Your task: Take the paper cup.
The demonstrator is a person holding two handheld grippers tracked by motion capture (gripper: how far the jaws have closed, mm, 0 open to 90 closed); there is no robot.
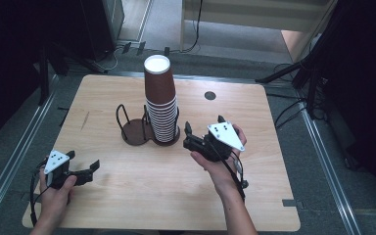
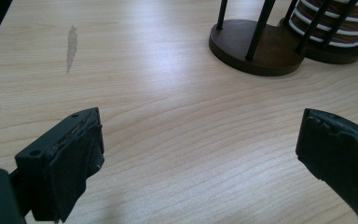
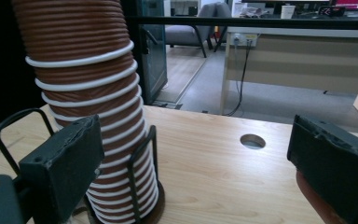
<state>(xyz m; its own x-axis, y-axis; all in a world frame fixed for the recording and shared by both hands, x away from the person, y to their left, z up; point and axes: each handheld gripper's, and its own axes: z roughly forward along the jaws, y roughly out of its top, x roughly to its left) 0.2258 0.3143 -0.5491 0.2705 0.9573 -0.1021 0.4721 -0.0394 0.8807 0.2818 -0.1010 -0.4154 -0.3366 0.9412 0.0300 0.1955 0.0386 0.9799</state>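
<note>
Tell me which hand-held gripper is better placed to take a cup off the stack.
Right. The right hand-held gripper sits open just beside the cup stack, likely within easy reach. The left hand-held gripper, also open, is far off near the table edge.

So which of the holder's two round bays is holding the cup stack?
The right-hand bay, nearest the right gripper, holds the cup stack; the left bay is empty.

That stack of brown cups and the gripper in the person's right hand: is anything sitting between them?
Nothing. In the high view, bare tabletop separates the right gripper from the cup stack. The stack stands in a wire holder, whose other ring is empty.
</note>
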